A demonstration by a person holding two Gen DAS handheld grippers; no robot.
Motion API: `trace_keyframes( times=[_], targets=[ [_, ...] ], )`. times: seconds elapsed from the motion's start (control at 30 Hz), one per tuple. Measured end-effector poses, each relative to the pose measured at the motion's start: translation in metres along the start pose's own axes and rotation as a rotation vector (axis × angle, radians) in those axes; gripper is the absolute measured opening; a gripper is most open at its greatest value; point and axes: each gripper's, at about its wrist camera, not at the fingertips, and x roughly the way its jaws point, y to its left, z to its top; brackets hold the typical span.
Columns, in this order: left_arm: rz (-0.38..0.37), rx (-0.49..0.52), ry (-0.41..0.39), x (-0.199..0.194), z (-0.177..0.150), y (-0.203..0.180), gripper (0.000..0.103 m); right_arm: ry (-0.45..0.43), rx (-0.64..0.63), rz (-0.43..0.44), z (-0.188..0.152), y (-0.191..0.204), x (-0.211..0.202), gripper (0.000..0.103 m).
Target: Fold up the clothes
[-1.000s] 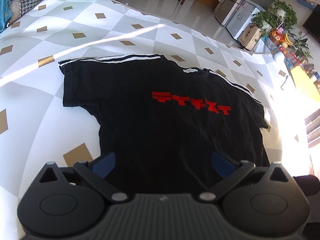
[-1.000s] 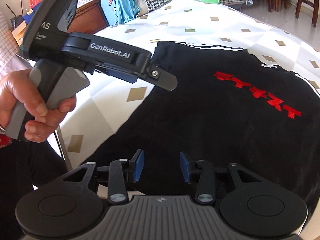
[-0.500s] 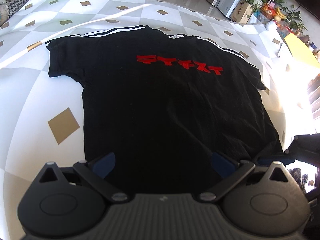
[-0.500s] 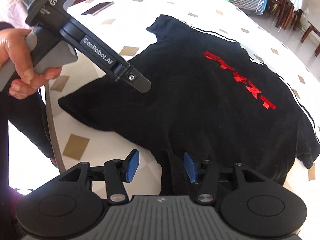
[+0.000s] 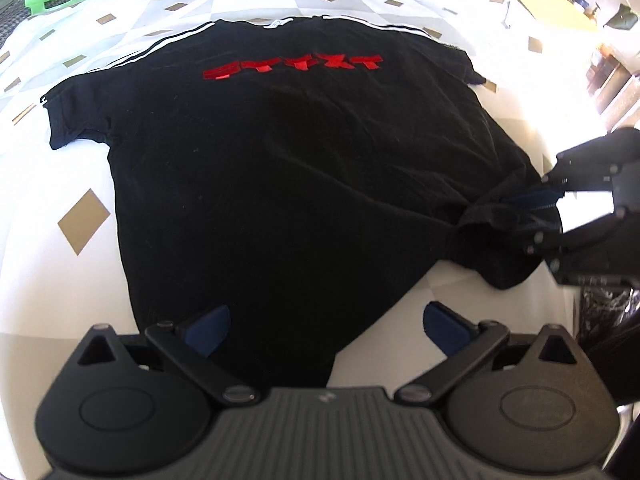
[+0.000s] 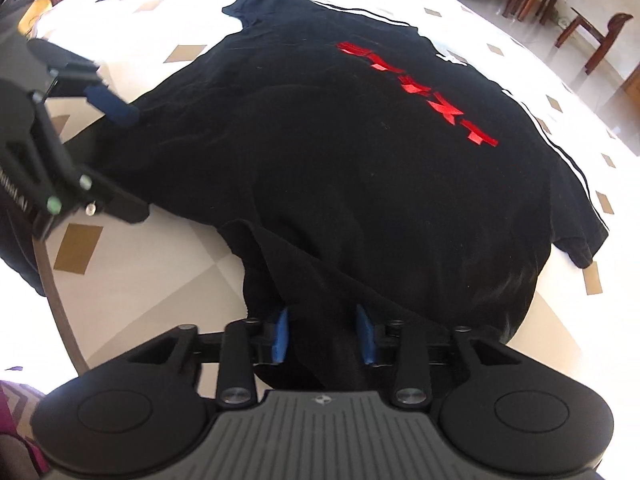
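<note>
Right gripper (image 6: pixel 322 338) is sitting at the near hem corner of the black T-shirt (image 5: pixel 280 184). We're seeing bunched fabric between its blue pads (image 6: pixel 280 334), with the corner puckered and lifted off the tablecloth (image 5: pixel 48 208). Pads aren't fully together, though, so whether the hem is pinched or only lying in the gap, we can't tell.

Left gripper (image 5: pixel 326 328) is hovering over the other end of the hem, fingers spread wide, nothing between them. In the right wrist view one of its pads is just touching the shirt's side edge.

T-shirt is lying front up across the table, red lettering (image 5: pixel 292 66) showing, both sleeves out flat, collar at the far side. Only the right hem corner is disturbed.

Our read: we're taking hold of the bottom hem, one corner per gripper, for a fold of the hem toward the collar.

Next move calls for:
- left gripper dropping onto its hem corner and closing on both fabric layers
- confirming the right side is holding both layers too
- lifting both corners evenly, keeping the hem taut so the body isn't dragging or wrinkling
</note>
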Motion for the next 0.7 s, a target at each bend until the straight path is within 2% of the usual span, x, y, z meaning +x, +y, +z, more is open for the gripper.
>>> trace_keyframes(
  times=[0.17, 0.3, 0.5, 0.7],
  targets=[
    [0.095, 0.022, 0.04, 0.008, -0.009, 0.001, 0.103, -0.101, 0.159, -0.027, 0.005, -0.023, -0.019, 0.012],
    [0.158, -0.029, 0.039, 0.007, -0.012, 0.015, 0.103, -0.147, 0.307, -0.11, 0.004, -0.045, -0.03, 0.012],
    [0.232, -0.111, 0.028, 0.002, -0.015, 0.035, 0.103, -0.135, 0.434, -0.184, 0.001, -0.065, -0.033, 0.012],
    [0.289, -0.191, 0.011, -0.005, -0.017, 0.054, 0.103, -0.106, 0.458, -0.207, 0.0, -0.069, -0.028, 0.013]
  ],
)
